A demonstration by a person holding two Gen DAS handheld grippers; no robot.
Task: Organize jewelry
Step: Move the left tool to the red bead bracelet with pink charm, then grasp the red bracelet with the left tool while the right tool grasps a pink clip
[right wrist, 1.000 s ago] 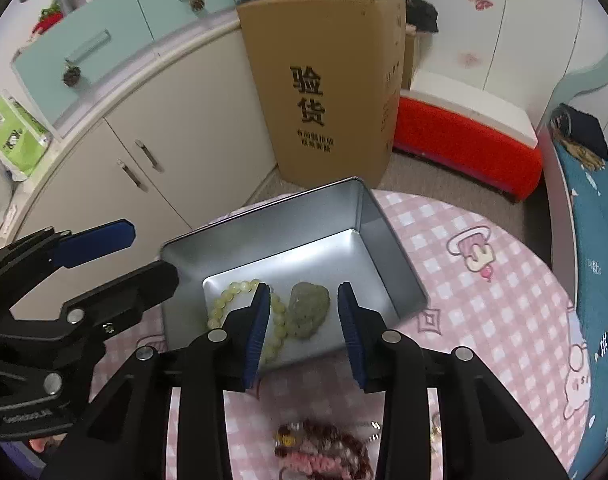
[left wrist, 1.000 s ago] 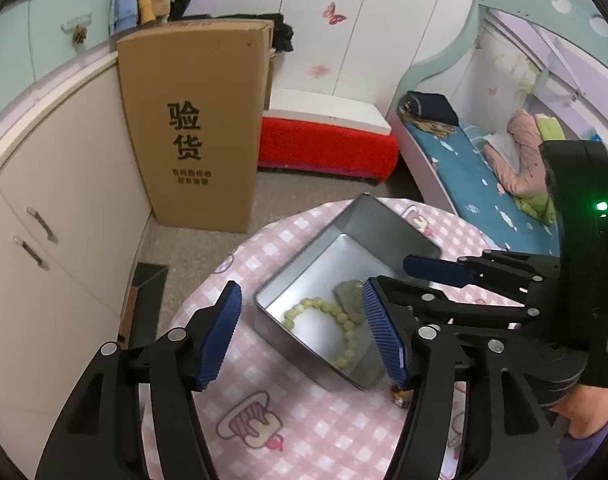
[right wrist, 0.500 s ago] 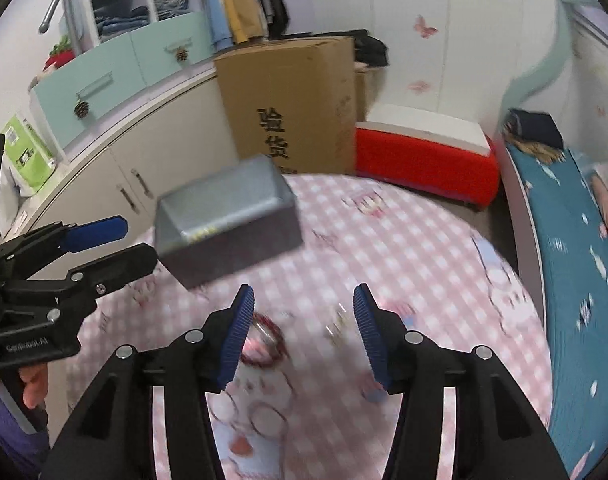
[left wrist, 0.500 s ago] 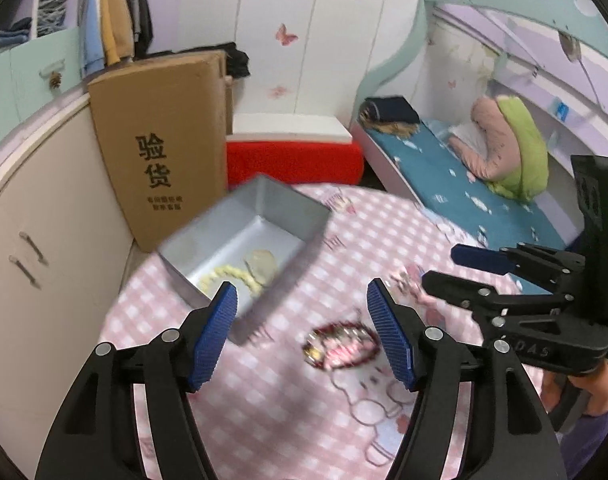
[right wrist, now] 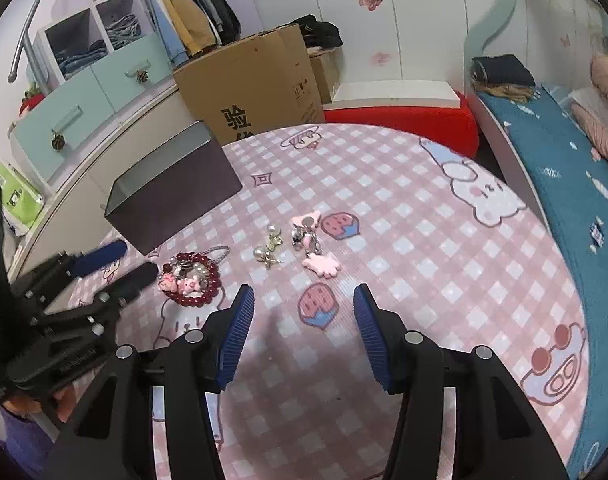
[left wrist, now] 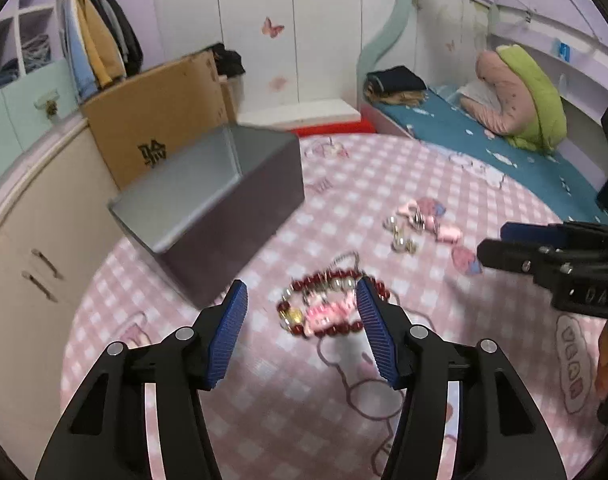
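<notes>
Drew back from tin (left wrist: 223, 200); left gripper (left wrist: 301, 336) spread wide, framing red bracelet (left wrist: 328, 308) for pickup; right gripper (right wrist: 301, 336) apart, empty.

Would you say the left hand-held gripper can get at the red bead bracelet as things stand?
Probably yes: the left hand-held gripper is open, the red bead bracelet lies on the table between its fingers, and nothing sits in between.

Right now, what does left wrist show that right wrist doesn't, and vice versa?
Only left wrist: inside wall of the metal tin, and the right gripper from the side.
Only right wrist: the white shelf unit with folded clothes, a green packet, the left gripper beside the beads.
Both: red bead bracelet, pink charms, cardboard box, pink checked tablecloth.
</notes>
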